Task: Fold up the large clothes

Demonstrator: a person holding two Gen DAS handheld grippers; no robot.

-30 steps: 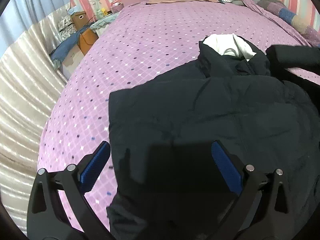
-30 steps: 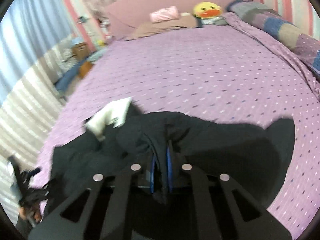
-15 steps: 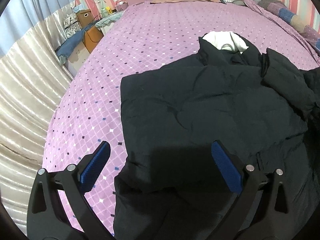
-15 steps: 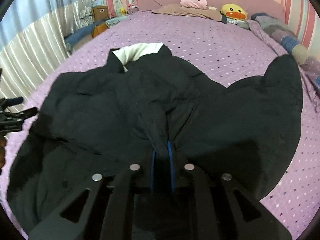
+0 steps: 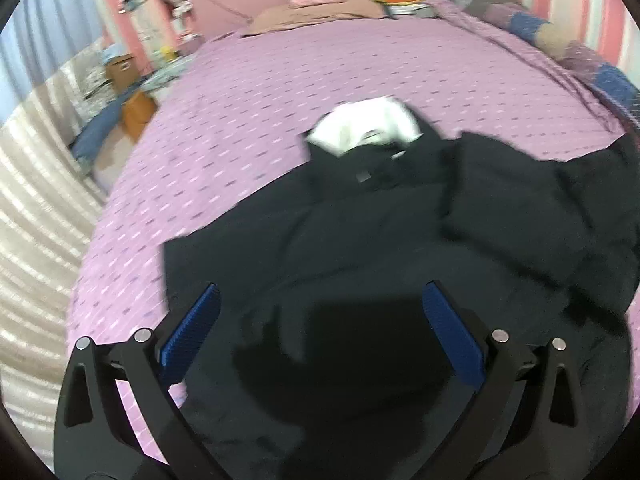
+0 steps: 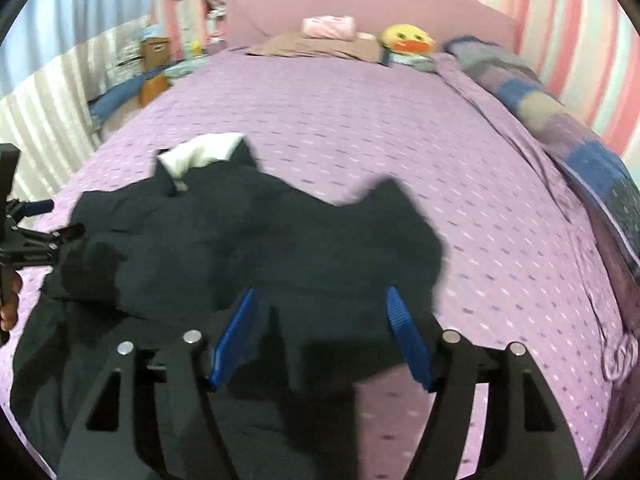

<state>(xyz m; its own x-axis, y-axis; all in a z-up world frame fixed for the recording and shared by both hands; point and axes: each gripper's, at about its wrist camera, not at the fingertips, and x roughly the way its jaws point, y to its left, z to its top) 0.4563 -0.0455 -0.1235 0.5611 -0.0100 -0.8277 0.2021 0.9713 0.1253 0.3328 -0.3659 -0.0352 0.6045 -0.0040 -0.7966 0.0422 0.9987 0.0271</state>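
A: Right gripper (image 6: 320,332): jaws just opened, now spread, blue pads clear of the cloth. Poised over the near hem of the black jacket (image 6: 248,248); nothing pinched.

B: Left gripper (image 5: 320,328): spread wide, empty, also above dark fabric. Seen from the right wrist view at the frame's left edge, with part of a hand (image 6: 10,300) behind it.

A: Count: two grippers, one jacket, one white lining patch (image 5: 366,126) at the collar. Jacket spread across the purple dotted bedspread (image 5: 280,80), collar toward the headboard, one sleeve lying folded over the body on the right in the left wrist view.

B: Farther out: one pink cushion (image 6: 330,26), one yellow duck plush (image 6: 408,40), one patchwork blanket (image 6: 560,120) along the right edge, one cardboard box (image 6: 156,50) beside the bed.

A: Against half a second ago: right pads then closed on a ridge of black fabric, now released and fabric lying flat. Left jaws unchanged, equally wide. Both views blurred.
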